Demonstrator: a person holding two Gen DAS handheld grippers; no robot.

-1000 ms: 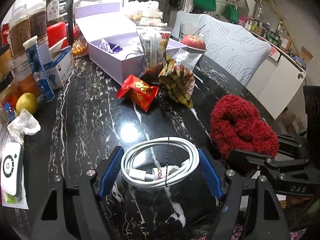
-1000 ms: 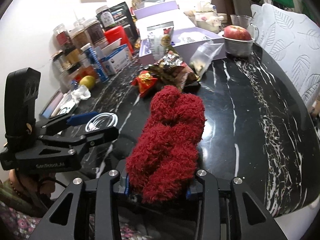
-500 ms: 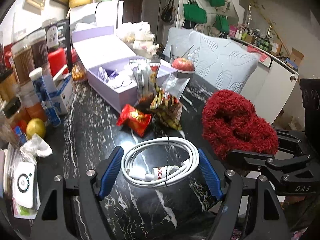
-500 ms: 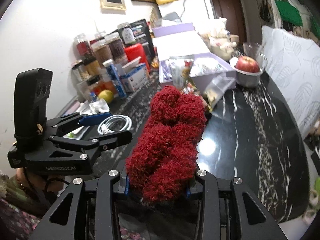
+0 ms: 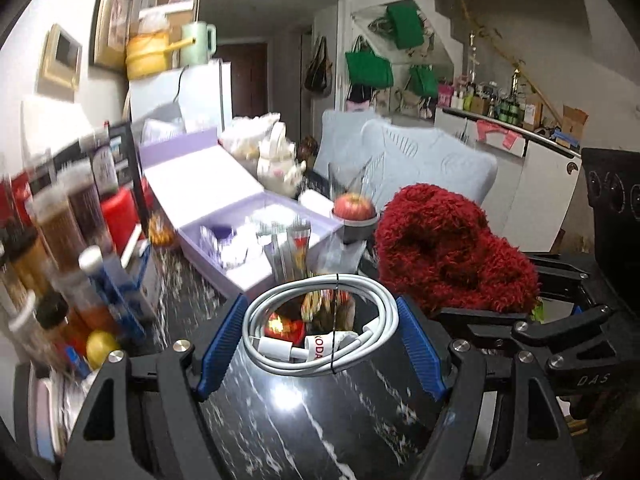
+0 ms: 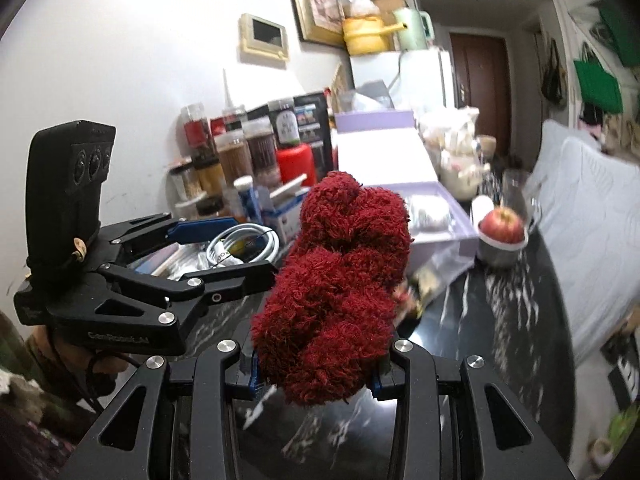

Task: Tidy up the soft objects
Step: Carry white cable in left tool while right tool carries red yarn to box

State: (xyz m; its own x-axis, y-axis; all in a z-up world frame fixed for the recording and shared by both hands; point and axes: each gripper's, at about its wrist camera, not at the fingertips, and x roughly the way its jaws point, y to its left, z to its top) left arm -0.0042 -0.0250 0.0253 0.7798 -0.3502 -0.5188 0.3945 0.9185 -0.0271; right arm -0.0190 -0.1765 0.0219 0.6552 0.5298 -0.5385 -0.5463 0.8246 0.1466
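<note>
- A fluffy red bundle of soft fabric is clamped between the fingers of the right gripper, raised above the black marble table; it fills the middle of the right wrist view.
- From the left wrist view the same red bundle appears at the right, with the right gripper seen side-on beneath it.
- The left gripper grips a coiled white cable between its blue pads, one on each side of the coil.
- Only the right wrist view shows the left gripper from outside, just left of the red bundle, with the cable between its fingers.
- Farther back, an open lilac box sits on the table, with a red apple in a small bowl just to its right.
- Along the left edge stand blurred jars; a yellow fruit lies near them.
- Snack packets, seen through the coil, are too blurred to describe.
</note>
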